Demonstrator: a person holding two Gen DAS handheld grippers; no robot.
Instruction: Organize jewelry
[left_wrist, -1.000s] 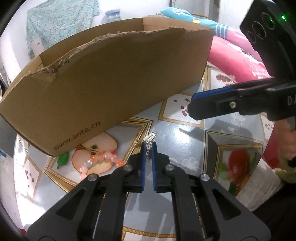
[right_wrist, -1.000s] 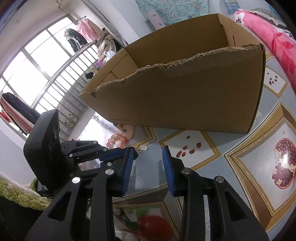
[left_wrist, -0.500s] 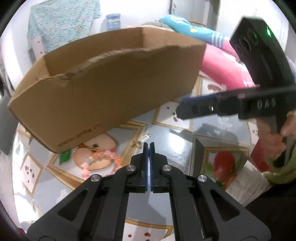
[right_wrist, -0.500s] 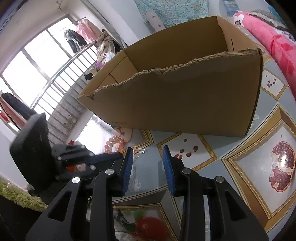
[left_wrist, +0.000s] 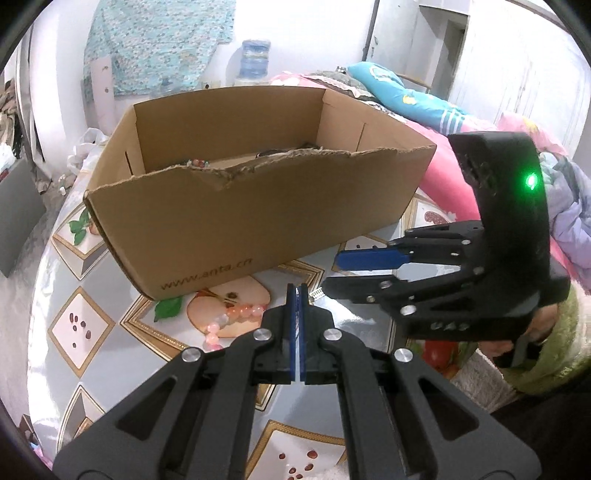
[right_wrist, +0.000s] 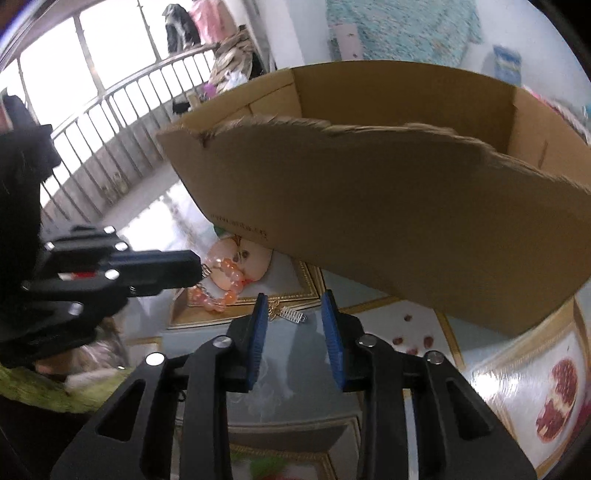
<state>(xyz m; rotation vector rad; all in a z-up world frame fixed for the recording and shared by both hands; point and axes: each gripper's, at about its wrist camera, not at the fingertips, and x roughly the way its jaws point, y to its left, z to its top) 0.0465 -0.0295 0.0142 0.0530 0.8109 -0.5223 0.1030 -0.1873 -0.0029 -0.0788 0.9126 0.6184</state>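
My left gripper (left_wrist: 297, 295) is shut, its blue pads pressed together above the table, just left of a small silver comb-like piece (left_wrist: 317, 293). A pale glint shows at its tip (right_wrist: 201, 268); I cannot tell whether anything thin is pinched. A pink bead bracelet (left_wrist: 236, 314) (right_wrist: 221, 280) lies in front of the torn cardboard box (left_wrist: 258, 214) (right_wrist: 369, 221). My right gripper (right_wrist: 294, 297) (left_wrist: 332, 273) hangs low over the silver piece (right_wrist: 293, 315) and a small gold butterfly (right_wrist: 273, 308). Its jaws are closing, and its pads touch neither piece.
The round table (left_wrist: 92, 325) wears a glossy fruit-print cloth. The box holds some beads (left_wrist: 195, 162). Pink and blue bedding (left_wrist: 406, 99) lies behind it on the right. A hand in a green sleeve (left_wrist: 535, 332) holds the right gripper. A railing and window (right_wrist: 110, 110) are far left.
My left gripper shut fully and lifted back from the box, leaving the silver piece on the table. My right gripper swung left over the small pieces and its jaws narrowed.
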